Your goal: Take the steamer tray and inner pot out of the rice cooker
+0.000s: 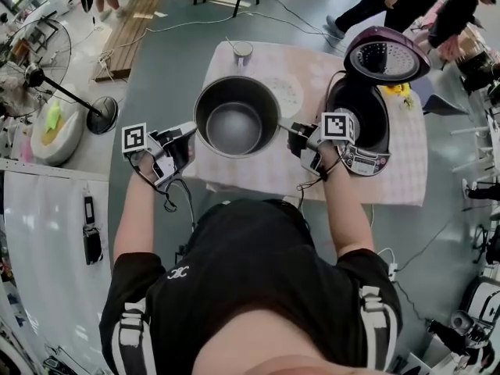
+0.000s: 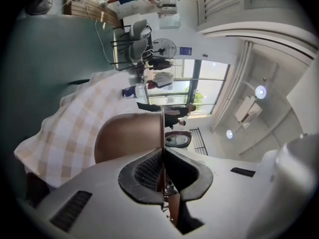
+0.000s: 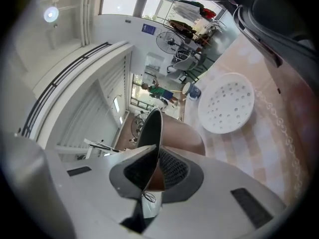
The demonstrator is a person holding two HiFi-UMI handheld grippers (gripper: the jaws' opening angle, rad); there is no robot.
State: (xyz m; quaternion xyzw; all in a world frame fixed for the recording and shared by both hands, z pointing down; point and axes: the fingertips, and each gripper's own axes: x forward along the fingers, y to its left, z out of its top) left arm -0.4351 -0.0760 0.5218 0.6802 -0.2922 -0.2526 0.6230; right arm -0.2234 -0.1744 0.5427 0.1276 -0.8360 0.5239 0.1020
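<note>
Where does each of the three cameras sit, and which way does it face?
Head view: on the person's head, looking steeply down on the inner pot and checked table; forearms, torso, left tongs and right tongs show.
Left gripper view: rides the left tongs, looking along them, shut on the pot's rim; only those tongs show.
Right gripper view: rides the right tongs, likewise on the rim, steamer tray beyond.
Shared: all see the pot.
</note>
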